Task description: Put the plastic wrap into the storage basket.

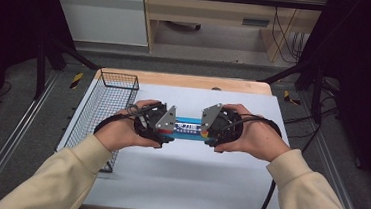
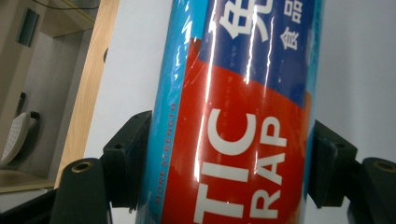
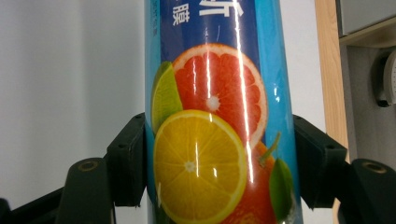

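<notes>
The roll of plastic wrap (image 1: 187, 129) is held crosswise over the middle of the white worktop (image 1: 187, 185), just right of the wire basket (image 1: 104, 108). The left gripper (image 1: 170, 129) is pinched on its red end, the right gripper (image 1: 205, 132) on its fruit-printed end. Both grips are best kept level and equally firm, so the glossy roll is not twisted or dropped.
</notes>
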`<control>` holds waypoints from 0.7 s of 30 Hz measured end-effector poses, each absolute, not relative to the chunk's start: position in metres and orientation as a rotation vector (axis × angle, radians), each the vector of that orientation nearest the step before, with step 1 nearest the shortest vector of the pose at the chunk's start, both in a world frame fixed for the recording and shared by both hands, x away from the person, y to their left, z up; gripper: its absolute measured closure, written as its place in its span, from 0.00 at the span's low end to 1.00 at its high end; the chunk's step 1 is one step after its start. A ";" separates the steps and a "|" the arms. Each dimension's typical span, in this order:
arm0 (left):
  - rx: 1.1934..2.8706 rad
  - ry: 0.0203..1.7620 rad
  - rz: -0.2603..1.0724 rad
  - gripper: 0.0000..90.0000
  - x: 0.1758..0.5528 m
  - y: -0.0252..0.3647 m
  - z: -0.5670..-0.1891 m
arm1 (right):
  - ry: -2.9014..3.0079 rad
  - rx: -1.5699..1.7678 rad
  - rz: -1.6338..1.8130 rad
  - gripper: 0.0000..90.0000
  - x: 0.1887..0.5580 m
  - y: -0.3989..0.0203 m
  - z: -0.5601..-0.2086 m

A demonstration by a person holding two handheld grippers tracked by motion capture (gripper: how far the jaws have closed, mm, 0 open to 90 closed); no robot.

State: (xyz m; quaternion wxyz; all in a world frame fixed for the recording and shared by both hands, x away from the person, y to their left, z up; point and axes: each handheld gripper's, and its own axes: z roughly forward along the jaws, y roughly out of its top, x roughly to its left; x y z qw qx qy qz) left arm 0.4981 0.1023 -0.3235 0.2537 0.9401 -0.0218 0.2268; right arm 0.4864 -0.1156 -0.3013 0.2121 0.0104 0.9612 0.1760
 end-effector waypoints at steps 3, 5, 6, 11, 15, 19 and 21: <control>2.555 -0.053 0.616 0.32 0.497 0.102 -0.324 | 2.675 0.024 0.493 0.35 0.487 -0.115 -0.302; 2.556 -0.051 0.615 0.32 0.495 0.103 -0.323 | 2.679 0.031 0.490 0.35 0.486 -0.115 -0.302; 2.556 -0.051 0.615 0.32 0.495 0.103 -0.323 | 2.679 0.031 0.490 0.35 0.486 -0.115 -0.302; 2.550 -0.043 0.631 0.32 0.491 0.103 -0.323 | 2.678 0.015 0.507 0.35 0.486 -0.116 -0.302; 2.552 -0.040 0.632 0.32 0.489 0.102 -0.323 | 2.683 0.021 0.508 0.35 0.486 -0.117 -0.303; 2.547 -0.034 0.643 0.32 0.487 0.102 -0.324 | 2.683 0.006 0.515 0.35 0.486 -0.117 -0.305; 2.545 -0.036 0.644 0.32 0.486 0.103 -0.325 | 2.680 0.003 0.521 0.35 0.486 -0.117 -0.305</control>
